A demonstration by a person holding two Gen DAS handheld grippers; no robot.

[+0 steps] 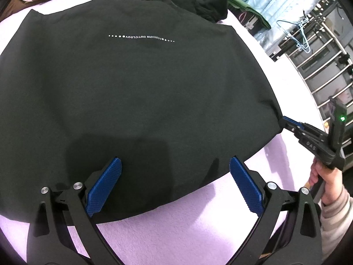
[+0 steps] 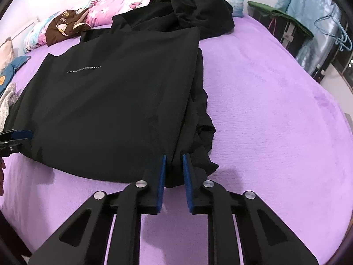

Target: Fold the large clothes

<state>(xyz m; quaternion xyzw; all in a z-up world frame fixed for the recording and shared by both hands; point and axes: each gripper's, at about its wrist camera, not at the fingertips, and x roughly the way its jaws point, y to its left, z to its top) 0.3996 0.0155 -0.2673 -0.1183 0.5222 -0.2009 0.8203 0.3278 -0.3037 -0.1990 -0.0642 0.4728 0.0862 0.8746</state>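
A large black garment (image 1: 132, 88) with a thin line of white lettering (image 1: 141, 38) lies flat on the purple bed cover (image 2: 275, 110). My left gripper (image 1: 175, 161) hovers open over its near hem, blue pads wide apart with nothing pinched between them; it also shows at the left edge of the right wrist view as the left gripper (image 2: 17, 135). My right gripper (image 2: 174, 156) is shut on the garment's near right corner, with bunched black cloth (image 2: 174, 170) filling the narrow gap between the pads. In the left wrist view the right gripper (image 1: 285, 121) sits at that corner.
A heap of dark clothes (image 2: 198, 15) lies at the garment's far end, beside floral pillows (image 2: 114, 6). A green-topped box (image 2: 280, 22), blue hangers (image 1: 302, 35) and a metal rack (image 1: 320, 66) stand off the bed's right side. A person's hand (image 1: 326, 176) holds the right gripper.
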